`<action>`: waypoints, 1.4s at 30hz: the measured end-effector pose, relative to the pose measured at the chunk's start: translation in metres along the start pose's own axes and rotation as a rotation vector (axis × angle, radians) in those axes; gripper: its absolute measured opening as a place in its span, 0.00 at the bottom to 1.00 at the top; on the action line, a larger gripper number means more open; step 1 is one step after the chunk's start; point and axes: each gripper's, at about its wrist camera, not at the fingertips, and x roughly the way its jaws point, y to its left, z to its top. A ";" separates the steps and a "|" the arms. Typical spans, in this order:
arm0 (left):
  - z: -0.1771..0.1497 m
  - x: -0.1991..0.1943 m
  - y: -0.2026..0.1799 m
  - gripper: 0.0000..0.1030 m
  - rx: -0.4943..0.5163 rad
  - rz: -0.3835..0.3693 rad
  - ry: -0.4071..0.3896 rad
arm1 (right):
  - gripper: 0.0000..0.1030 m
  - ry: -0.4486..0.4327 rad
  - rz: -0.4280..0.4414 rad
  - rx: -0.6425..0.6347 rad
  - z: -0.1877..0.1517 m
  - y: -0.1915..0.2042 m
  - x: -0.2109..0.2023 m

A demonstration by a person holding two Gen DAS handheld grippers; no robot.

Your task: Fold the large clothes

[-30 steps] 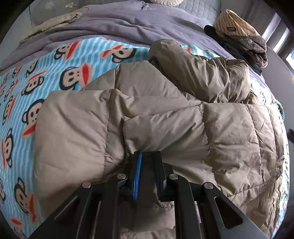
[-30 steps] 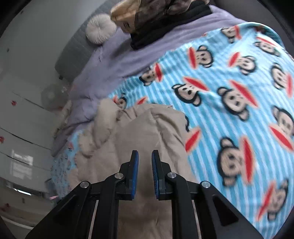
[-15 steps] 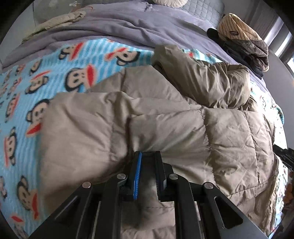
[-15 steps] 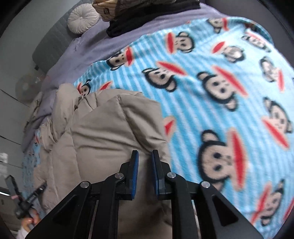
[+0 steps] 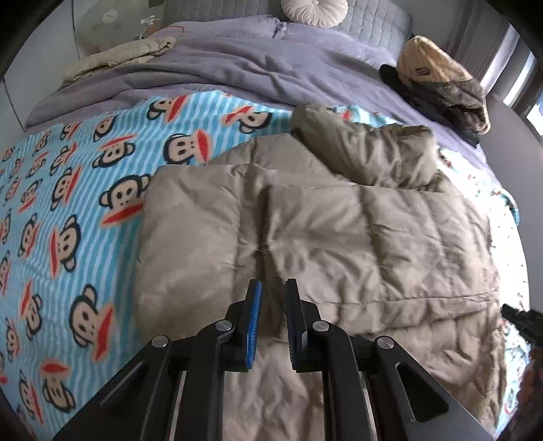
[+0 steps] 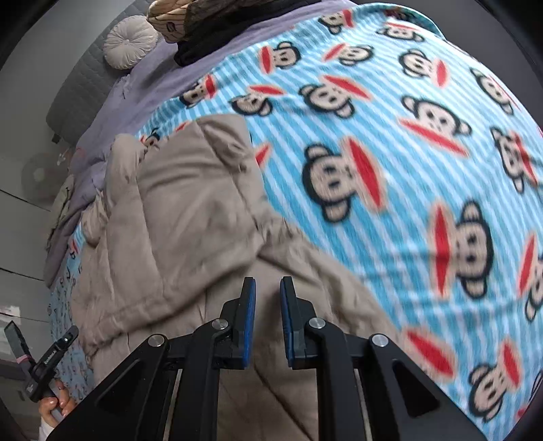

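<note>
A tan quilted puffer jacket (image 5: 339,237) lies partly folded on a blue striped monkey-print blanket (image 5: 68,210). Its hood end bunches at the far side (image 5: 366,152). My left gripper (image 5: 271,305) hovers above the jacket's near part, jaws slightly apart and holding nothing. In the right wrist view the same jacket (image 6: 176,230) lies left of the blanket (image 6: 407,169). My right gripper (image 6: 266,305) hangs over the jacket's edge, jaws slightly apart and empty. The left gripper also shows at the lower left of the right wrist view (image 6: 47,359), held in a hand.
A purple duvet (image 5: 237,68) covers the bed's far half. A pile of dark and beige clothes (image 5: 441,81) sits at the far right. A cream garment (image 5: 118,57) lies far left. A round cushion (image 5: 314,12) leans on the grey headboard.
Both grippers have let go of the jacket and lifted back from it. The jacket fold now rests flat on the blanket. The right view swung toward the blanket.
</note>
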 end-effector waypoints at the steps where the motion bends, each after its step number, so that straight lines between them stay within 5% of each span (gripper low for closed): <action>1: -0.002 -0.002 -0.003 0.15 0.002 -0.008 -0.004 | 0.16 0.004 0.001 -0.002 -0.005 0.000 -0.002; 10: -0.030 -0.008 -0.020 0.15 0.025 0.040 0.057 | 0.16 0.046 0.002 -0.058 -0.039 -0.005 -0.023; 14: -0.046 -0.010 -0.028 0.15 0.037 0.052 0.099 | 0.51 0.051 0.013 -0.064 -0.048 -0.010 -0.031; 25: -0.080 -0.024 -0.054 0.15 0.006 0.081 0.141 | 0.51 0.103 0.083 -0.140 -0.055 -0.007 -0.037; 26: -0.083 -0.024 -0.056 0.31 0.000 0.088 0.146 | 0.51 0.107 0.088 -0.148 -0.055 -0.006 -0.037; 27: -0.086 -0.026 -0.056 0.80 -0.008 0.094 0.146 | 0.52 0.112 0.096 -0.160 -0.056 -0.005 -0.038; 28: -0.089 -0.029 -0.057 0.99 -0.020 0.109 0.139 | 0.54 0.116 0.102 -0.169 -0.056 -0.004 -0.039; 36: -0.107 -0.044 -0.070 1.00 -0.007 0.190 0.108 | 0.56 0.141 0.135 -0.189 -0.065 -0.009 -0.039; 40: -0.114 -0.045 -0.070 1.00 -0.003 0.216 0.120 | 0.80 0.131 0.157 -0.178 -0.076 -0.010 -0.042; 42: -0.116 -0.044 -0.068 1.00 0.003 0.220 0.128 | 0.81 0.123 0.162 -0.177 -0.082 -0.010 -0.044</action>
